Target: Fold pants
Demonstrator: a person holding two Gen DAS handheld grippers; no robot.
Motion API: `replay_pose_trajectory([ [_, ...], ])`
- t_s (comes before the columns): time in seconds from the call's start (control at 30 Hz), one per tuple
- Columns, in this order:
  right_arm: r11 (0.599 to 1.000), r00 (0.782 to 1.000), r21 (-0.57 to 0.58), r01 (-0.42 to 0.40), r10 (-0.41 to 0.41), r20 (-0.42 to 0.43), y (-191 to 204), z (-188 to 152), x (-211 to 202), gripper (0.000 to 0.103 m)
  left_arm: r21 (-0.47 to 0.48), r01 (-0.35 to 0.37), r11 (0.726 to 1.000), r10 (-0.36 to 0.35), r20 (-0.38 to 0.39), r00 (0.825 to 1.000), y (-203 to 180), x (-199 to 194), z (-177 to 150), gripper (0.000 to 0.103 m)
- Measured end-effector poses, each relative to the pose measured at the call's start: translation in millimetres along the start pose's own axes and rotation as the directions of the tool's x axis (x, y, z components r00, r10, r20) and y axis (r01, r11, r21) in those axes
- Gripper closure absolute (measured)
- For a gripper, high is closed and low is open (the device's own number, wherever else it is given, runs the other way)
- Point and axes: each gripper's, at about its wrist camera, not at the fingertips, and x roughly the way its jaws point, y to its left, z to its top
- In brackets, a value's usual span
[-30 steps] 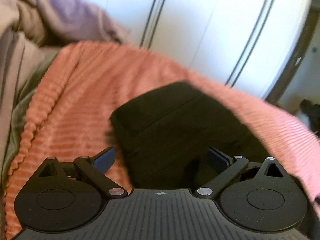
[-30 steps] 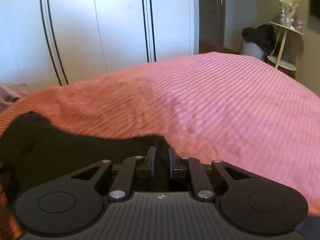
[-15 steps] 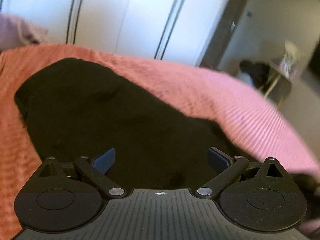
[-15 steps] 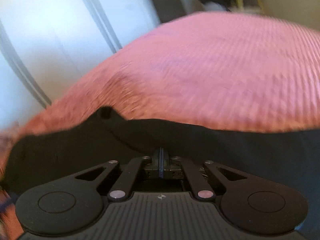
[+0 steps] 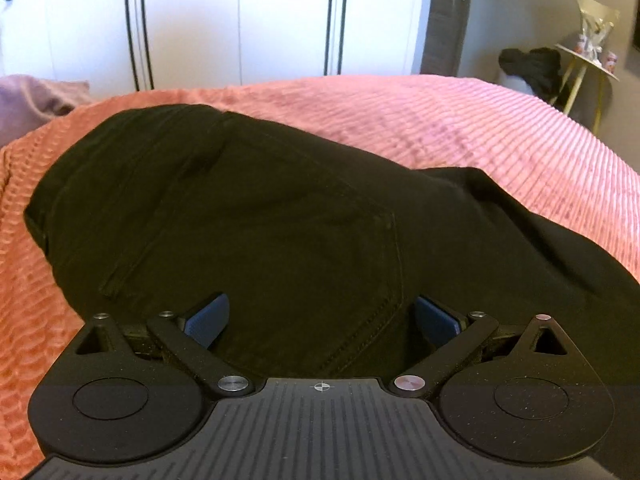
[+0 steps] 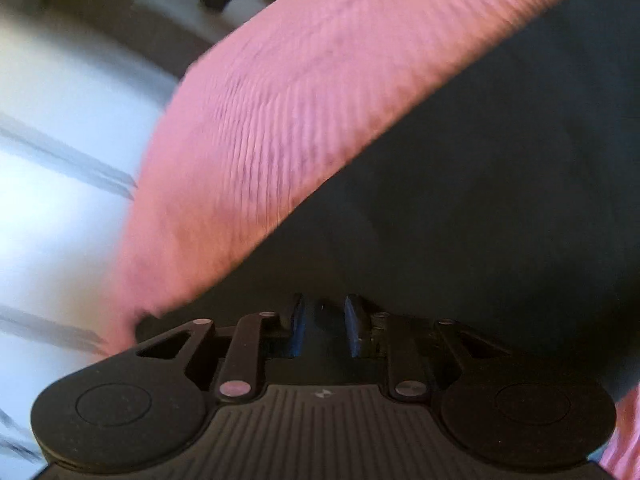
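Note:
Black pants [image 5: 256, 216] lie on a pink ribbed bedspread [image 5: 480, 128], waistband at the left, back pocket seam showing, a leg running off to the right. My left gripper [image 5: 322, 316] hovers just over the seat of the pants, fingers wide open and empty. In the blurred, tilted right wrist view the pants [image 6: 480, 184] fill the right and lower part. My right gripper [image 6: 324, 316] sits low over the dark cloth with its blue pads a small gap apart; nothing is clamped between them.
White wardrobe doors [image 5: 240, 20] stand behind the bed. A purple blanket [image 5: 36, 96] lies at the far left. A dark door [image 5: 444, 16], a black bundle [image 5: 528, 64] and a small side table [image 5: 588, 64] are at the right.
My right gripper was shut half a second ago and now has its pads slightly apart; its view has rolled sharply. My left gripper swung right over the pants and stayed open.

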Motion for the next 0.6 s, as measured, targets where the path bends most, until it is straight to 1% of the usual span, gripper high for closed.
replay_pose_trajectory([
  [0.03, 1.0, 1.0, 0.025, -0.004, 0.004, 0.013, -10, 5, -2, 0.081, 0.001, 0.0, 1.0, 0.0, 0.002, 1.0, -1, -1, -1, 0.001],
  [0.07, 0.998, 1.0, 0.064, -0.025, 0.024, 0.018, -22, 9, -4, 0.081, 0.002, 0.002, 1.0, -0.002, 0.003, 1.0, -1, -2, -2, 0.001],
  [0.1, 0.99, 0.998, 0.126, -0.061, 0.059, 0.021, -35, 14, -7, 0.083, 0.002, 0.006, 1.0, -0.006, 0.003, 1.0, -1, -2, -2, 0.001],
  [0.17, 0.976, 0.996, 0.197, -0.091, 0.083, 0.045, -54, 17, -16, 0.083, -0.004, 0.016, 1.0, -0.016, 0.006, 1.0, 0, -3, -3, 0.001],
  [0.33, 0.98, 0.991, 0.187, -0.068, 0.045, 0.127, -82, 24, -52, 0.083, -0.004, 0.019, 1.0, -0.019, 0.006, 1.0, 7, -7, -8, 0.001],
  [0.37, 0.979, 0.987, 0.198, -0.049, 0.018, 0.157, -89, 26, -63, 0.083, 0.003, 0.016, 1.0, -0.016, 0.005, 1.0, 6, -6, -8, 0.001],
  [0.4, 0.981, 0.979, 0.195, 0.018, -0.057, 0.198, -95, 28, -76, 0.083, 0.012, 0.013, 1.0, -0.013, 0.003, 1.0, 6, -6, -8, 0.001],
  [0.43, 0.982, 0.965, 0.173, 0.074, -0.115, 0.236, -92, 28, -82, 0.083, 0.019, 0.009, 1.0, -0.01, 0.002, 1.0, 4, -6, -7, 0.001],
  [0.47, 0.979, 0.947, 0.164, 0.118, -0.161, 0.279, -94, 29, -94, 0.082, 0.024, 0.008, 1.0, -0.008, 0.002, 1.0, 1, -4, -6, 0.001],
  [0.5, 0.971, 0.924, 0.178, 0.162, -0.213, 0.318, -100, 30, -108, 0.081, 0.024, 0.013, 1.0, -0.013, 0.003, 1.0, 1, -5, -6, 0.001],
  [0.53, 0.958, 0.896, 0.193, 0.211, -0.269, 0.354, -104, 30, -121, 0.076, 0.02, 0.023, 1.0, -0.023, 0.006, 1.0, 2, -6, -6, 0.001],
  [0.57, 0.949, 0.87, 0.202, 0.242, -0.305, 0.388, -109, 31, -133, 0.073, 0.014, 0.033, 0.999, -0.033, 0.007, 0.999, 2, -7, -5, 0.001],
  [0.6, 0.946, 0.853, 0.21, 0.248, -0.316, 0.414, -115, 31, -142, 0.071, 0.005, 0.045, 0.999, -0.045, 0.013, 0.999, 4, -8, -5, 0.001],
])
